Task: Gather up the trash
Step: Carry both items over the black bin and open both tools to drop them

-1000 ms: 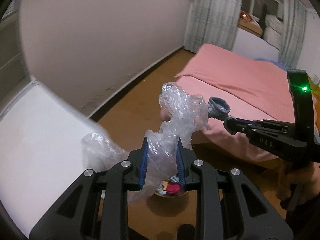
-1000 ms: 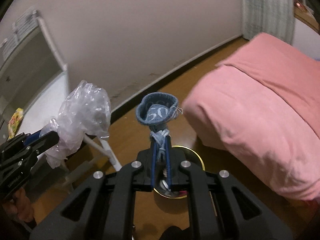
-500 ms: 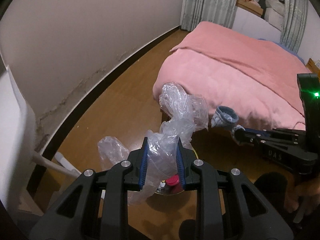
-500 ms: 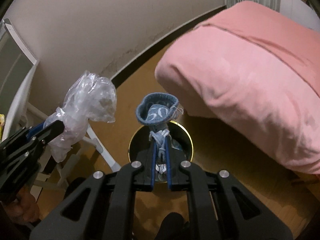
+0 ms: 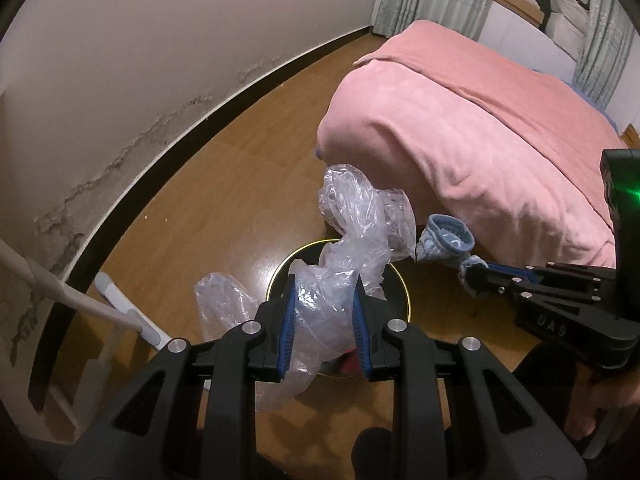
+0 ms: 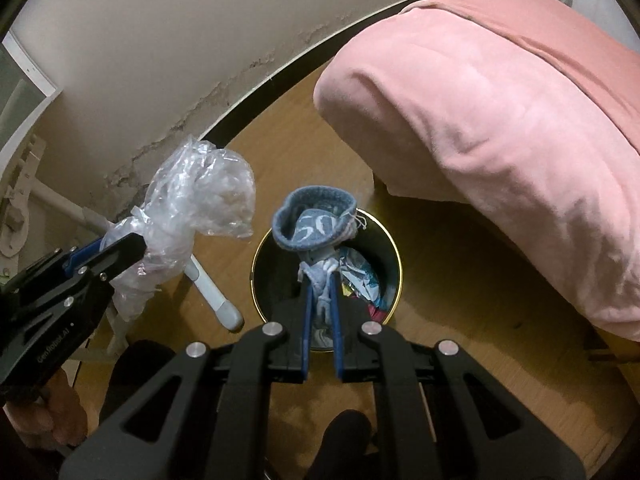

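Holding both pieces above the bin (image 6: pixel 256 264), the left gripper (image 5: pixel 324 316) clamps a plastic bag (image 5: pixel 360 216), the right gripper (image 6: pixel 322 312) pinches a blue sock (image 6: pixel 316 224); dropping remains.

Wooden floor (image 6: pixel 460 320): round gold-rimmed trash bin (image 6: pixel 394 252), white frame leg (image 6: pixel 216 296), pink-covered bed (image 6: pixel 500 120).

**Open bin mouth, crowded flanks**

The round bin (image 6: pixel 394 276) on the wooden floor (image 5: pixel 224 184) stands open at the top, wrappers (image 6: pixel 362 276) lying low inside. Close on one side, the pink-covered bed (image 6: pixel 500 120) overhangs. On the other, a white frame's leg (image 6: pixel 212 292) slants just beside the rim. Bare floor runs clear toward the wall's dark skirting (image 5: pixel 168 148).
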